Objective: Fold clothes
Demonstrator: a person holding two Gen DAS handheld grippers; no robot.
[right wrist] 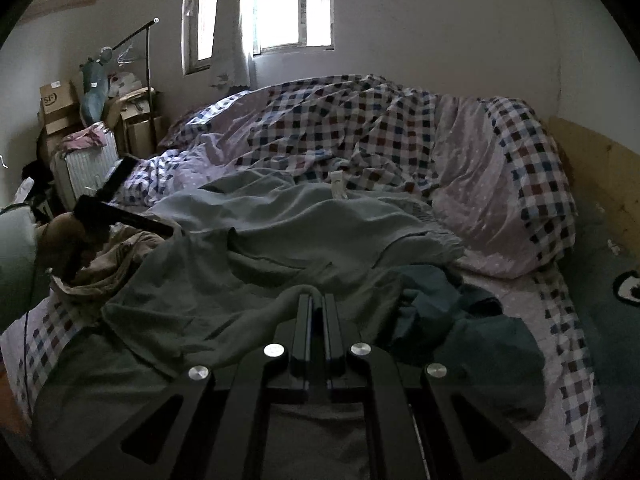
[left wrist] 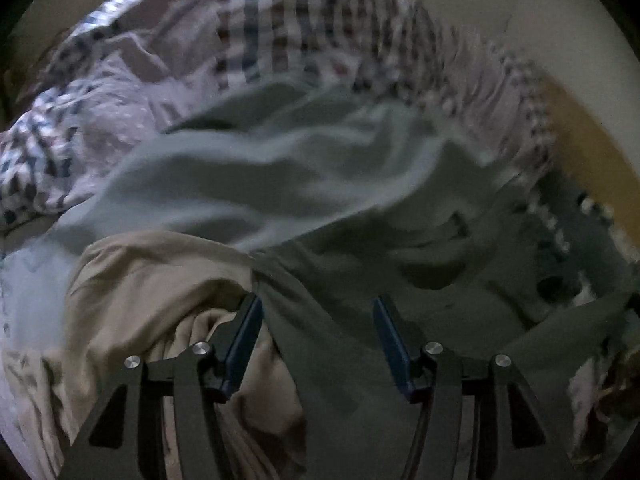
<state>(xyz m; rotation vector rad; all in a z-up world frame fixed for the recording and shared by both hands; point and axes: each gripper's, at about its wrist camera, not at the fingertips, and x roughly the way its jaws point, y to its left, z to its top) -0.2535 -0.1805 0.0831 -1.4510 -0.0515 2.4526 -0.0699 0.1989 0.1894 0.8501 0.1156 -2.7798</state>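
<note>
The left wrist view looks down from close above a grey-green cotton garment [left wrist: 340,280], blurred. The right wrist view looks level across the bed toward the bright window [right wrist: 276,4]. Both share the checked quilt [left wrist: 260,32], at upper frame.

A grey-green garment [right wrist: 208,292] lies spread and rumpled across the bed [right wrist: 568,344], its near edge bunched into a raised ridge. A crumpled tan garment [right wrist: 108,264] sits at the bed's left edge, touching the grey-green one. A dark teal garment [right wrist: 472,328] is heaped just right of it, toward the bed's right side.
</note>
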